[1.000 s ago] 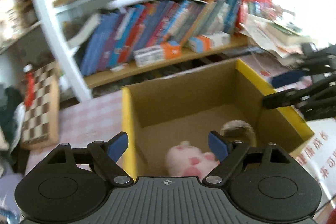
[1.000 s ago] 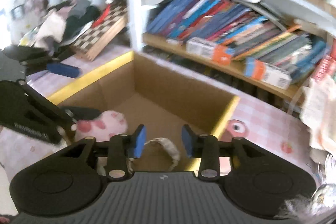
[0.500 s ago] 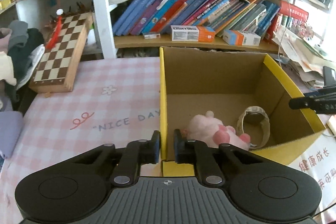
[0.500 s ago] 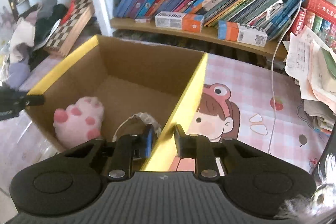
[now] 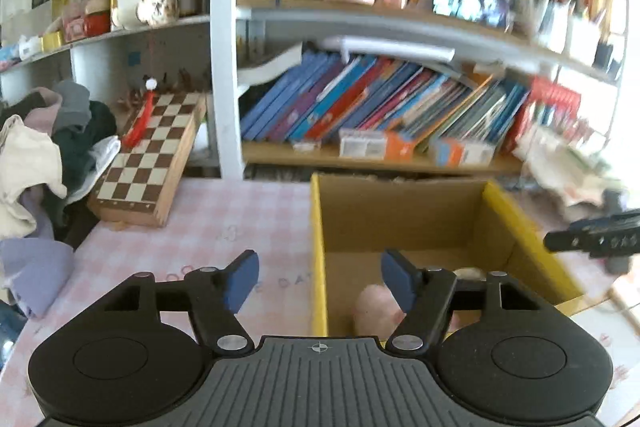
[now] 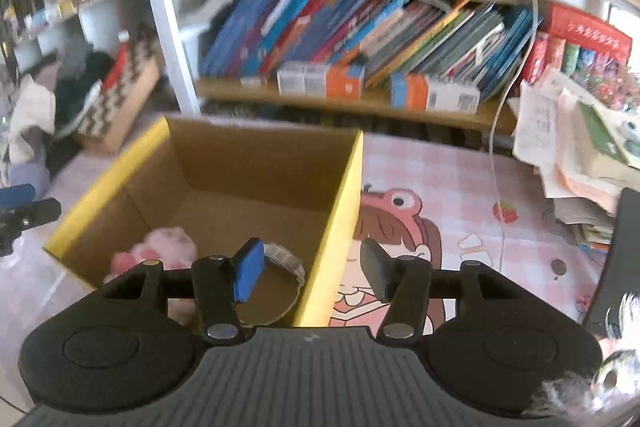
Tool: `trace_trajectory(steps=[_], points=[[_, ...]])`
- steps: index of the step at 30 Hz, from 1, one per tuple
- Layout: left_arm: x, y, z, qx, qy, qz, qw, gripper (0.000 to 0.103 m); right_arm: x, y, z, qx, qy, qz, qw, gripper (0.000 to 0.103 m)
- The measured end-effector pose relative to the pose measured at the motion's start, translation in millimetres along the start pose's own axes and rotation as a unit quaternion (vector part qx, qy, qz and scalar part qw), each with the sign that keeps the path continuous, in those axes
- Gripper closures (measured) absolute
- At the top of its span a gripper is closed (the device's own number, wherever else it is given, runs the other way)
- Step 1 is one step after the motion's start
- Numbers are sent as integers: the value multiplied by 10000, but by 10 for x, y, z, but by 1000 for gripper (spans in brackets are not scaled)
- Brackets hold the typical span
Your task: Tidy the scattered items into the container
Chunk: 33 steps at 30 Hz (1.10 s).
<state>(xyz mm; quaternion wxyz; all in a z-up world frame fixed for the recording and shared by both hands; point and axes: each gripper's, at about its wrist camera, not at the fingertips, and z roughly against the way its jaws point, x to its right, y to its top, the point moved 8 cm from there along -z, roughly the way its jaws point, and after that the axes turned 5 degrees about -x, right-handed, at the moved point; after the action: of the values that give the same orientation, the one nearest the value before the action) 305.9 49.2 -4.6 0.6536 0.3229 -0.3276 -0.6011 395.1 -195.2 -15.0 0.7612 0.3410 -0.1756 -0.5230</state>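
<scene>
Cardboard, yellow along its rims, the box [image 5: 404, 215] stands open-topped on the pink checked tablecloth [image 5: 224, 223], its far wall toward the table's back edge under the bookshelf [image 6: 360, 99]. Inside lie a pink plush paw [image 6: 168, 247], near the box's left wall as the right wrist view has it, and a roll of tape [image 6: 280, 275] against the right wall. The left gripper [image 5: 320, 279] hangs with its fingers spread wide and holding nothing, one finger on each side of the box's left wall. The right gripper [image 6: 310, 271] is likewise spread and empty, straddling the box's right wall, one blue pad [image 6: 248, 269] over the tape. A chessboard [image 5: 156, 155] leans at the table's back-left corner beside a heap of clothes [image 5: 44, 147]. Loose papers [image 6: 576, 147] are stacked at the table's right edge, and a cartoon girl in a frog hat [image 6: 396, 227] is printed on the cloth just right of the box.
</scene>
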Motion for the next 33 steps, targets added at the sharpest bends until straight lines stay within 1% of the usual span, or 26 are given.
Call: trace_trajectory(steps=[3, 5, 7, 11, 14, 18, 25, 27, 30, 32, 33], points=[[-32, -30, 191, 76, -135, 72, 9999, 33, -103, -43, 231, 171, 26, -119, 9998, 49], [-46, -77, 321, 87, -225, 107, 9997, 30, -193, -95, 381, 244, 37, -184, 9995, 48], [-50, -130, 443, 75, -325, 138, 9993, 25, -282, -147, 531, 317, 48, -248, 9992, 43], [-29, -249, 659, 52, -494, 71, 9987, 21, -475, -355, 723, 371, 3, -350, 9987, 36], [-11, -373, 799, 19, -569, -23, 9984, 21, -621, -518, 859, 405, -35, -424, 9983, 34], [-7, -589, 977, -67, -676, -5, 9977, 20, -815, -736, 1040, 449, -85, -523, 9976, 34], [-36, -995, 1190, -323, -664, -57, 9973, 20, -1047, -1246, 1176, 265, -318, -483, 9980, 33], [-71, -1088, 1234, -395, -584, 33, 9975, 20, -1098, -1388, 1190, 192, -375, -482, 9979, 33], [-128, -1175, 1303, -378, -495, 258, 9977, 14, -1180, -1588, 1195, 72, -455, -414, 9981, 30], [-146, -1221, 1342, -334, -487, 325, 9977, 14, -1233, -1706, 1182, 18, -526, -362, 9980, 28], [-138, -1251, 1339, -359, -485, 271, 9978, 14, -1254, -1755, 1173, 1, -563, -349, 9978, 27]])
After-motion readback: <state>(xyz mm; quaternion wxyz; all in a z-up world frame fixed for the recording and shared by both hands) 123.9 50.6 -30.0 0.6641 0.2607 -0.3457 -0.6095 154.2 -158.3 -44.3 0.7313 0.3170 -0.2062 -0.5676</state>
